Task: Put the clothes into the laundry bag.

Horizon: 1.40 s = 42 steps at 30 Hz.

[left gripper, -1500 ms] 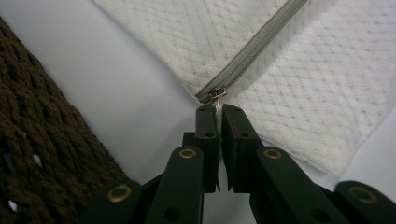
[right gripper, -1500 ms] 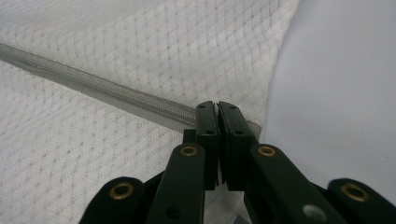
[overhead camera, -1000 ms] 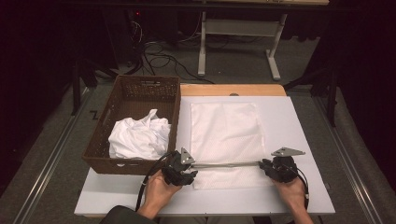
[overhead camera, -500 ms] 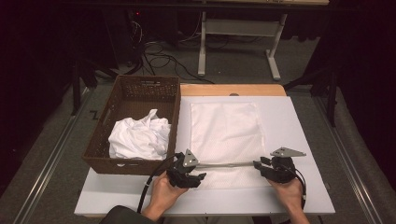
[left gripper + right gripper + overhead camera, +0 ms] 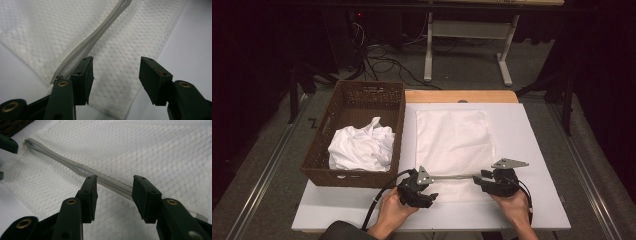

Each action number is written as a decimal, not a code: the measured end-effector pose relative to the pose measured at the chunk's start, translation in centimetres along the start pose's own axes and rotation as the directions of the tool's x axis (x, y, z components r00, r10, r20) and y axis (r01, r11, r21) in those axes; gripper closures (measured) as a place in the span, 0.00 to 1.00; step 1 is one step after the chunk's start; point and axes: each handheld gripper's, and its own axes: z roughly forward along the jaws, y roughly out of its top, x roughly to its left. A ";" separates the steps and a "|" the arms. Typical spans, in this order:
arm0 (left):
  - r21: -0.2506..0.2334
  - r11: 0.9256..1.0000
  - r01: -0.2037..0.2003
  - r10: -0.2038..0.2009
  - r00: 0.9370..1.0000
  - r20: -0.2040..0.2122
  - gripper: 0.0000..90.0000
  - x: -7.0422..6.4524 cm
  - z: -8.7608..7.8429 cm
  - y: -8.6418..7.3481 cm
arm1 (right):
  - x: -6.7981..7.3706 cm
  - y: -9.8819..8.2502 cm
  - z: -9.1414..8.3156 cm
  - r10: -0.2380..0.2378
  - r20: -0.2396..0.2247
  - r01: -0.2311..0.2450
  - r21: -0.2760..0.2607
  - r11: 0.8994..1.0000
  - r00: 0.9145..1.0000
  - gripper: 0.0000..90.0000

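**Both grippers stand open over the zip edge of the mesh bag**

The white mesh bag (image 5: 455,150) lies flat on the white table (image 5: 532,150), its zip (image 5: 82,50) running along the edge nearest the person. In the left gripper view the zip pull (image 5: 58,77) sits at the bag's corner, just beside that gripper's left-hand jaw, and the teeth look closed along the stretch that can be seen.

The left gripper (image 5: 115,72) hovers over that corner with its jaws moderately apart; they have just been opening a little, and only flat mesh lies between them, the pads pressing on nothing. The right gripper (image 5: 114,195) is farther along the same edge. Its jaws have just been opening to their widest, the zip passes between them, and the pads do not press on it.

To the left, a brown wicker basket (image 5: 394,125) holds crumpled white clothes (image 5: 362,147), well apart from both grippers.

As I read it, the work in hand is getting the bag open so the clothes can go in, and it is at the very start: nothing is gripped yet. The next move likely calls for one gripper to pinch the mesh beside the zip and hold it steady while the other closes on the small pull, which needs a narrow, well-aimed grip.
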 end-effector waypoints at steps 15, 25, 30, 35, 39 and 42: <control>0.062 0.995 -0.080 0.081 0.997 -0.008 0.48 -1.5 1.5 0.1 | 1.2 2.0 0.6 -0.096 0.001 0.096 0.027 0.995 0.995 0.62; 0.063 0.995 -0.076 0.076 0.997 0.009 0.50 -1.5 1.6 0.1 | 2.9 2.8 3.2 -0.190 -0.013 0.191 0.057 0.980 0.982 0.60; 0.059 0.993 -0.097 0.096 0.995 0.027 0.59 -1.7 1.5 0.1 | 3.1 3.1 4.1 -0.191 -0.005 0.191 0.080 0.978 0.982 0.60; 0.061 0.988 -0.145 0.142 0.989 0.048 0.75 -2.2 1.4 0.1 | 3.1 3.4 5.4 -0.218 0.019 0.214 0.122 0.969 0.976 0.61; 0.063 0.985 -0.162 0.158 0.985 0.063 0.87 -2.1 1.4 0.2 | 3.4 3.4 5.7 -0.212 0.001 0.210 0.144 0.967 0.977 0.61; 0.062 0.985 -0.161 0.157 0.986 0.054 0.97 -1.9 1.6 0.4 | 3.7 3.4 5.7 -0.230 0.011 0.227 0.141 0.964 0.973 0.62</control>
